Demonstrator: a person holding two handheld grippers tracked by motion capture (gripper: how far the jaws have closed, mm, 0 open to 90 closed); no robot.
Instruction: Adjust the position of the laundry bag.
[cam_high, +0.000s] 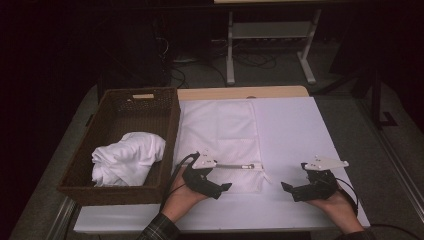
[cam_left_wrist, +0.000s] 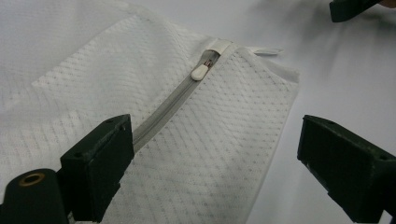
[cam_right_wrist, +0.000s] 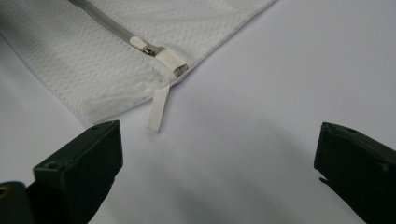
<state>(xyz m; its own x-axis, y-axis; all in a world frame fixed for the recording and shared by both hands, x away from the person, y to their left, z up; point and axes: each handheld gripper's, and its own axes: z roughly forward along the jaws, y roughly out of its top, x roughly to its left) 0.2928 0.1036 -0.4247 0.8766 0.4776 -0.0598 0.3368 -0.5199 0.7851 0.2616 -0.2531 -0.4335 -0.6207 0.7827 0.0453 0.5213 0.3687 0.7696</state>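
Both jaws apart, holding nothing: left gripper (cam_high: 227, 187) over mesh laundry bag (cam_high: 222, 135) near front edge of surface (cam_high: 300, 125). Zipper (cam_left_wrist: 163, 107) shut. Clothes (cam_high: 127, 157) in basket (cam_high: 170, 125), unloaded; right gripper (cam_high: 285, 186) beside.

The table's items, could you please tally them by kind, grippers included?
Mesh zip bag: 1
Wicker basket: 1
White cloth bundle: 1
Grippers: 2, left gripper and right gripper, both open
Total: 5
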